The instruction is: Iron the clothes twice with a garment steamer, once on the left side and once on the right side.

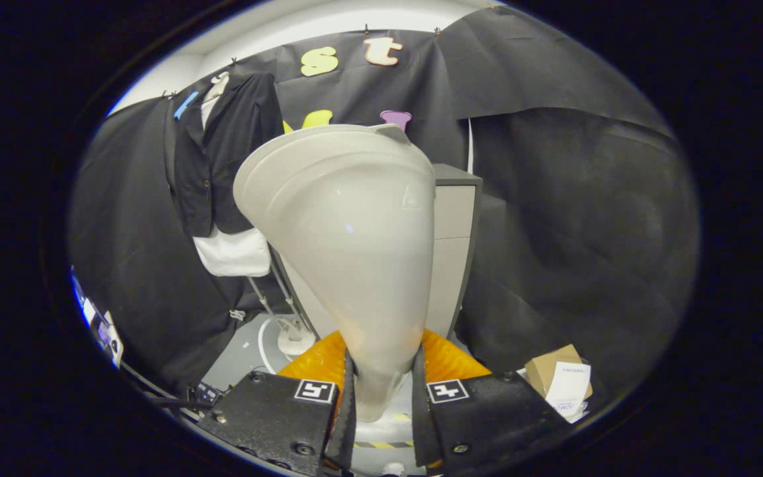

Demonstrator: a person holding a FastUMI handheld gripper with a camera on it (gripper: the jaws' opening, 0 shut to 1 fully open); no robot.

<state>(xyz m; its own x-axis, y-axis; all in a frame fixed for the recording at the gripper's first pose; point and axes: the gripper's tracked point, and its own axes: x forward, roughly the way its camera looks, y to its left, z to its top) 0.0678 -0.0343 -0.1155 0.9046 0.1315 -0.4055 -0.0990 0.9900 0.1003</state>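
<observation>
1. Grip: the gripper (381, 391) is closed to a narrow gap on the steamer (348, 252), both fingers pressing the thin lower neck. The wide head stands above and beyond the fingers.
2. Slip risk: the neck is smooth and tapered. A loose squeeze or a quick tilt lets the top-heavy head rotate or slide out of the grip.
3. Target: the jacket (222, 152) hangs far left, over a white shirt (232, 252), well apart from the steamer.
4. Blocked-view risk: the head hides much of the scene ahead, so contact with the jacket is hard to judge.
5. Collision risk: the cabinet (454, 245) stands just behind the steamer, and stand legs (275, 298) sit below the jacket. A wide swing left may strike either.
6. Snag risk: pressing too hard may pull the jacket off its hanger.
</observation>
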